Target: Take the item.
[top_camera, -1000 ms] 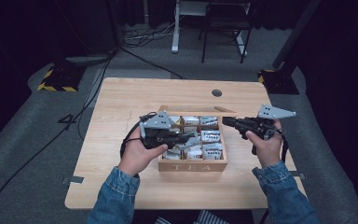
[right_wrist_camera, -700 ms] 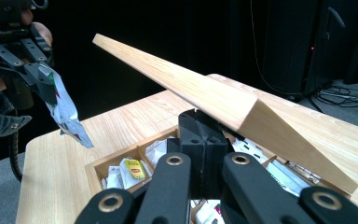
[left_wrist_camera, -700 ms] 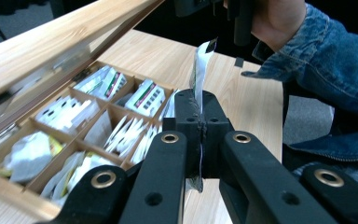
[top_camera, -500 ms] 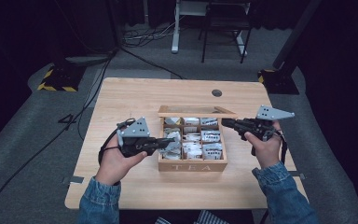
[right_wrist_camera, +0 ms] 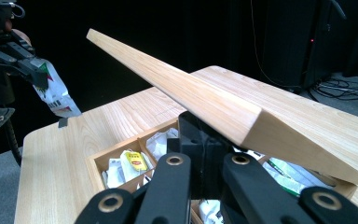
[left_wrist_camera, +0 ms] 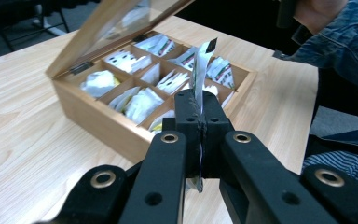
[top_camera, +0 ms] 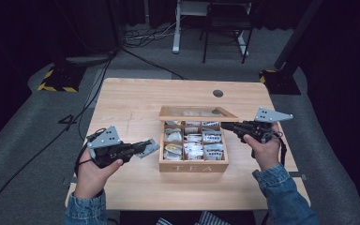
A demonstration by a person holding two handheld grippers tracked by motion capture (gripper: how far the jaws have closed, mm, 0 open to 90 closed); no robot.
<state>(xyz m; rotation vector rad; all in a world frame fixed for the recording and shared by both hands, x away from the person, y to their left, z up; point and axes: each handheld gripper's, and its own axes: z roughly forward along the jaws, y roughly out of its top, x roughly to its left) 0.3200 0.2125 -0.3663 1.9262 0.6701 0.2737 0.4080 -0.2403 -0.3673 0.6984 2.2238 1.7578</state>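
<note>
Holding lid [right_wrist_camera: 214, 109] propped: right gripper [top_camera: 229, 127] clamped on its edge, keeping box [top_camera: 193, 166] open. Left gripper [top_camera: 145, 146] pinches sachet [left_wrist_camera: 200, 70], clear of box, toward table [top_camera: 131, 98] left edge.

Your tea box [top_camera: 193, 167] at frame centre is pale honey wood, lettered "TEA" on its front. Your sachet [right_wrist_camera: 53, 95], upper left in the right gripper view, is white with green and red print. Your sleeves [top_camera: 283, 197] are blue denim; your grippers' jaws are black.
</note>
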